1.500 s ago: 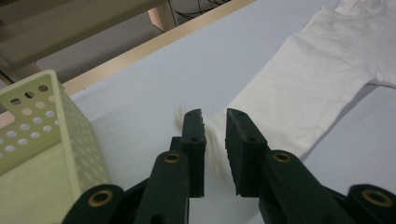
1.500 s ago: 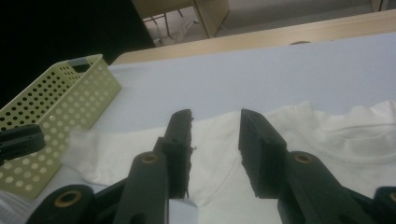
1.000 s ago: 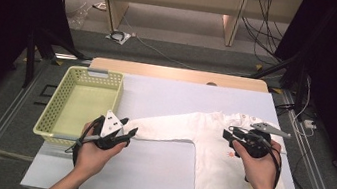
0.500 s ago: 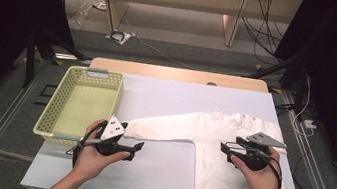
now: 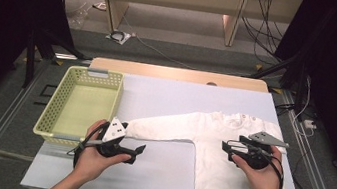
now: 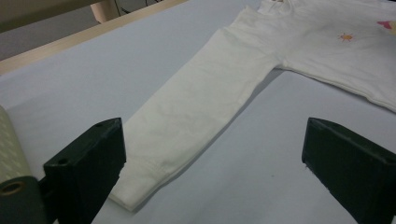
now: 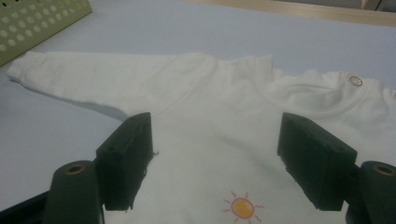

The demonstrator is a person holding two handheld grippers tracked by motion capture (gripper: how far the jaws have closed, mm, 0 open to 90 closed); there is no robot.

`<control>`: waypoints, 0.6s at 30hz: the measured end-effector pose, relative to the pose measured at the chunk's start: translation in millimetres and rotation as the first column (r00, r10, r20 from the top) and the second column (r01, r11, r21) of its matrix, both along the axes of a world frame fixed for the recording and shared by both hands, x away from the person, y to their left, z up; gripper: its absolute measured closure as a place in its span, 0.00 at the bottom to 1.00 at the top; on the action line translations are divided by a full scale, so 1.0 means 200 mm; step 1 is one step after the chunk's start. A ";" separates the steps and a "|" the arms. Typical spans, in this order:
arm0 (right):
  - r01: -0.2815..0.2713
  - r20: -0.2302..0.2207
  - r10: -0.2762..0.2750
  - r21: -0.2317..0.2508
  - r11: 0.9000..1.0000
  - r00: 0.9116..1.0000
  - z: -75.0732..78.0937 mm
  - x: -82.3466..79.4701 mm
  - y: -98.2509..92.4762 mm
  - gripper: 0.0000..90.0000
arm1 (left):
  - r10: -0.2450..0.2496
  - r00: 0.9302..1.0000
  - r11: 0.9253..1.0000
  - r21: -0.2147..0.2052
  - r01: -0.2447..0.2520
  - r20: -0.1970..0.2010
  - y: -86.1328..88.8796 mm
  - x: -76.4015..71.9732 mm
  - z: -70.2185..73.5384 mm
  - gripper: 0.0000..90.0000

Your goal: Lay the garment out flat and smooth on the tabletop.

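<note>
A white long-sleeved shirt [image 5: 217,177] lies spread flat on the pale table [image 5: 165,99], one sleeve [image 5: 166,127] stretched left toward the basket. My left gripper [image 5: 136,154] sits just in front of the cuff. Its jaws have just been opening and now stand wide in the left gripper view [image 6: 212,135], with the sleeve [image 6: 196,102] on the table between them, untouched. My right gripper [image 5: 228,150] hovers over the chest. Its jaws have also just been opening [image 7: 217,130] and stand apart above the shirt [image 7: 210,93] and a small sun print [image 7: 243,207], gripping nothing.
A pale green perforated basket [image 5: 81,107] stands at the table's left, close to the cuff; its wall shows in the right gripper view [image 7: 37,18]. A wooden strip [image 5: 179,74] runs along the far table edge. Cables lie on the floor beyond.
Both grippers' jaws have opened wider. The left hand's gripper has eased off the cuff and the right one has drawn slightly back over the chest. The shirt now lies flat.
</note>
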State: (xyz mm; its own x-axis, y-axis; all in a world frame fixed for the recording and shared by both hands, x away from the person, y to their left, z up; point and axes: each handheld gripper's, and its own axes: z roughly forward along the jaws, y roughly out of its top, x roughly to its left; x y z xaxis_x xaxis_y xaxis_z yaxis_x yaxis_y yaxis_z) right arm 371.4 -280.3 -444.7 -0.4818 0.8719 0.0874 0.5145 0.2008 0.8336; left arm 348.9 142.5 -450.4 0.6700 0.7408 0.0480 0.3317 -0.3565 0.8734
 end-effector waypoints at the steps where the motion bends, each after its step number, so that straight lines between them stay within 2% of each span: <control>1: -0.001 -0.001 0.001 0.004 1.000 1.000 0.00 0.00 0.00 0.31 | 0.002 1.000 1.000 -0.001 -0.002 0.001 0.00 0.00 0.00 0.07; 18: -0.001 0.007 0.001 0.001 1.000 1.000 0.01 -0.01 -0.01 0.31 | 0.001 1.000 1.000 -0.004 -0.001 0.009 0.00 0.00 0.01 0.09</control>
